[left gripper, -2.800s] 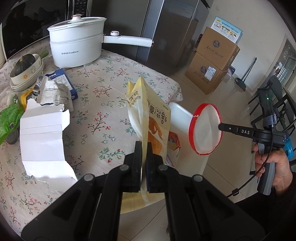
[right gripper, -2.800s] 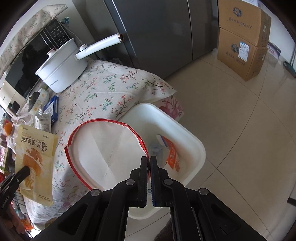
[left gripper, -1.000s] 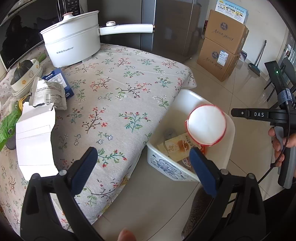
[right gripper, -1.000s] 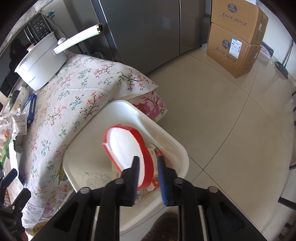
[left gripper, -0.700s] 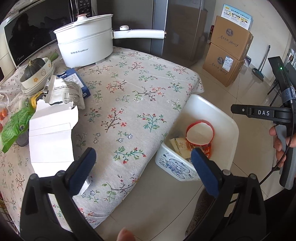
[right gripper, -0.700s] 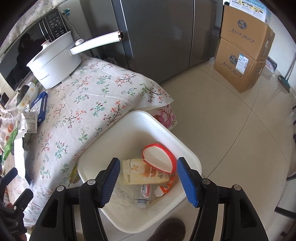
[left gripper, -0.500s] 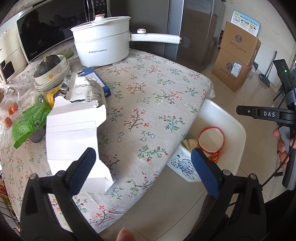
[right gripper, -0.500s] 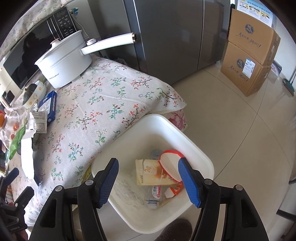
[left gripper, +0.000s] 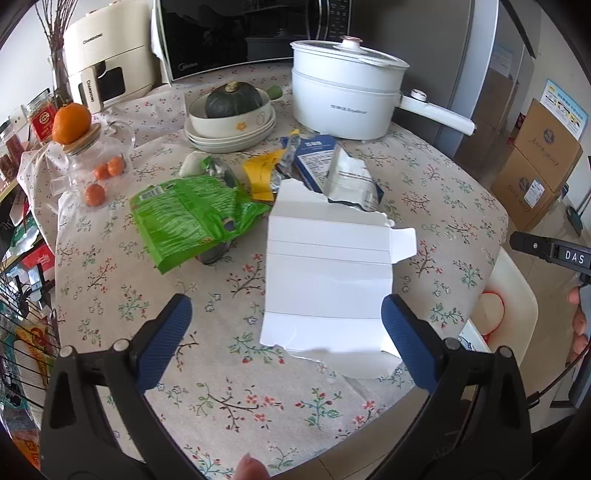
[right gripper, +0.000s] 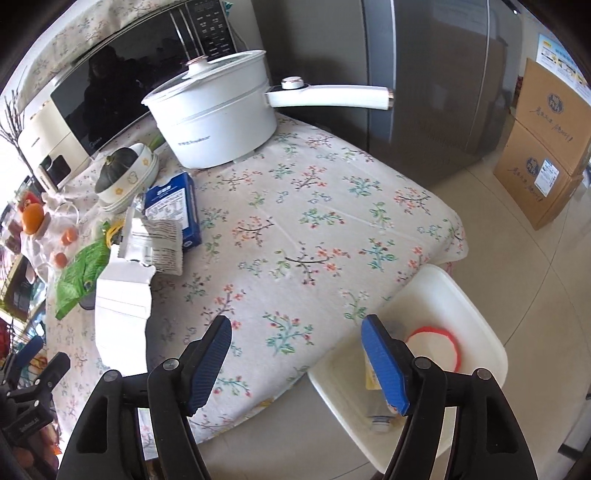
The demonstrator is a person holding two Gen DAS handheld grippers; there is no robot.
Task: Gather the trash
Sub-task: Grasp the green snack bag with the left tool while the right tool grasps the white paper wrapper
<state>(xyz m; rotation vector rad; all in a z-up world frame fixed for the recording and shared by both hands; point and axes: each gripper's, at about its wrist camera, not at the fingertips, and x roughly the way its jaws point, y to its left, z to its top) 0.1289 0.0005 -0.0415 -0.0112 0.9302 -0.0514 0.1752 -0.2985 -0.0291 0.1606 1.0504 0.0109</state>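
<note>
A flattened white carton [left gripper: 328,273] lies on the floral tablecloth, also in the right wrist view [right gripper: 123,306]. Behind it lie a green snack bag [left gripper: 188,218], a yellow wrapper [left gripper: 260,175], a white torn pouch [left gripper: 351,181] and a blue box [left gripper: 314,155]. A white bin [right gripper: 454,306] on the floor at the table's right corner holds a red-rimmed lid [right gripper: 434,347] and a yellow bag. My left gripper [left gripper: 286,328] is open and empty above the table's near edge, just before the carton. My right gripper [right gripper: 299,358] is open and empty, over the table corner and the bin.
A white electric pot [left gripper: 347,99] with a long handle stands at the back. A bowl with a green squash [left gripper: 231,110], a glass jar with oranges [left gripper: 88,162], a microwave [left gripper: 240,33] and cardboard boxes [right gripper: 550,147] on the floor are around.
The yellow bag and red-rimmed lid were dropped into the bin and both grippers opened. My left gripper has since swung left toward the trash on the table; my right gripper has pulled back from the bin.
</note>
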